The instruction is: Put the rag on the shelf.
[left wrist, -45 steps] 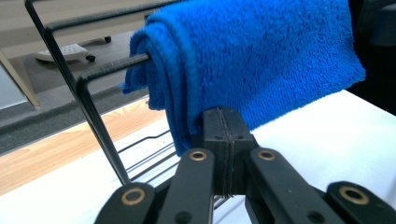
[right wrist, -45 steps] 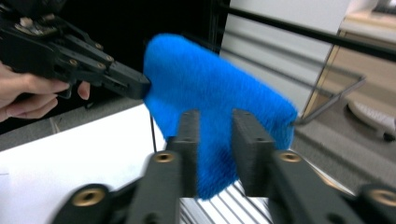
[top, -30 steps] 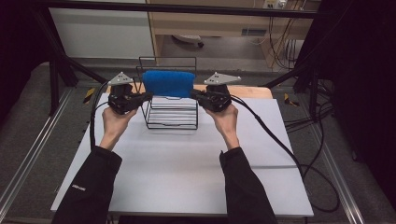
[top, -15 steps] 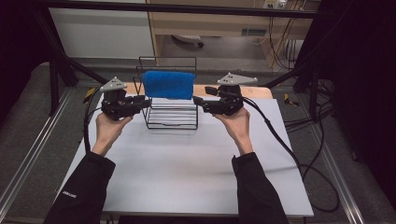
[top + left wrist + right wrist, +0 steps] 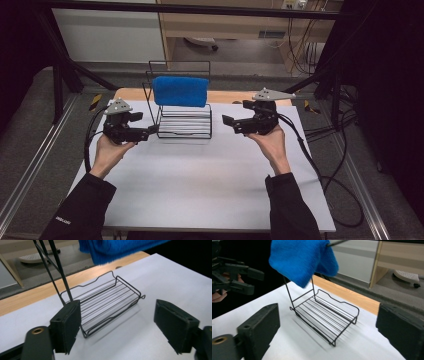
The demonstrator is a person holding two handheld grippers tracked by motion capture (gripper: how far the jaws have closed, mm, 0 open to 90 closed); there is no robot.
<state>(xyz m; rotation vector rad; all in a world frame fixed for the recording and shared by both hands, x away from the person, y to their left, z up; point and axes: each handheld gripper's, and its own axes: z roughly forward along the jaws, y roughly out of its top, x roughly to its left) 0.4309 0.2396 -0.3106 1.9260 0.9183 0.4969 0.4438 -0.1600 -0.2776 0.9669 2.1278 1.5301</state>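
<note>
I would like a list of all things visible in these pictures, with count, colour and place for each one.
wire rack: one, black, at the far middle of the table, between the two grippers
cloth: one, blue, draped over the rack's upper bar
table: one, white top, with a wooden strip along its far edge
cables: several, black, trailing off the table's right side and lying on the floor
left gripper: one, black with a grey plate on top, left of the rack, jaws open with nothing between them
right gripper: one, black with a grey plate on top, right of the rack, jaws open with nothing between them
hands: two, in black sleeves, each holding one gripper
</note>
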